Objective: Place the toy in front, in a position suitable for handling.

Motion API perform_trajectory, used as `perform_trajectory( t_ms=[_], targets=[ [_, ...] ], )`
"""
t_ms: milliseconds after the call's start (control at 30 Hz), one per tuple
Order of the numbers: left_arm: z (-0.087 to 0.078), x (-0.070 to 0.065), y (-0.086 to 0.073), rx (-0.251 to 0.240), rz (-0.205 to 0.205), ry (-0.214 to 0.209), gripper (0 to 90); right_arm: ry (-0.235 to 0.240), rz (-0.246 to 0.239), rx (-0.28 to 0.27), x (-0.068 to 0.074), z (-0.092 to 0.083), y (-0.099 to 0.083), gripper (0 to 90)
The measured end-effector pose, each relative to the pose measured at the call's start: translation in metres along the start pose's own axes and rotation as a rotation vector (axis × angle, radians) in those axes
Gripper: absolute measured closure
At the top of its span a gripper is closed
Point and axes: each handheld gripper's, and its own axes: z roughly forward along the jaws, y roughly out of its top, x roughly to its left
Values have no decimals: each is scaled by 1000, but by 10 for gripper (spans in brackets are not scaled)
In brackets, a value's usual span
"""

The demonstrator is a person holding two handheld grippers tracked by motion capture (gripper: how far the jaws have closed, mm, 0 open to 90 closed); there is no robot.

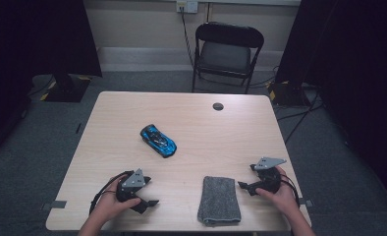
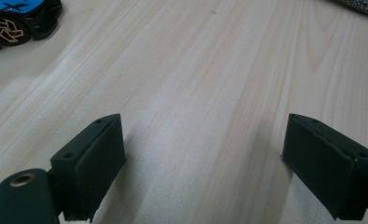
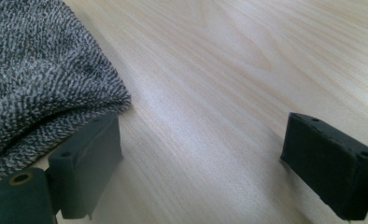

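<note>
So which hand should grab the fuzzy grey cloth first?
Probably the right. The right gripper, jaws open, sits right beside the folded grey knitted cloth; the left gripper, also open, is farther away.

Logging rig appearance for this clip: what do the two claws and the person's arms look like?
Both the left claw and the right claw are black, each topped by a grey three-cornered plate with a black cable looping off the back. In the gripper views the jaws are blocky, with flat dark pads and small screw holes. No sleeves show on the forearms.

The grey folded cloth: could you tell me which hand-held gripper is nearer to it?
Right. The right hand-held gripper sits just beside the grey cloth, at its right edge; the left hand-held gripper lies farther off to its left.
</note>
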Motion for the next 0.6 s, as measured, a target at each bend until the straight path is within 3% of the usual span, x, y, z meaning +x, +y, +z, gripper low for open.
perform_trajectory(
  t_ms=[333, 400, 433, 467, 600],
  targets=[
    [0, 0, 0, 2, -1, -4, 123, -7, 9, 8, 0, 1, 2, 124],
    [0, 0, 0, 2, -1, -4, 122, -3, 27, 52, -3, 1, 12, 152],
    [0, 0, 0, 2, -1, -4, 122, -3, 27, 52, -3, 1, 12, 152],
    [0, 0, 0, 2, -1, -4, 122, -35, 42, 63, -4, 0, 19, 152],
    [0, 0, 0, 2, -1, -4, 122, -28, 46, 58, -4, 3, 31, 153]
  ],
)
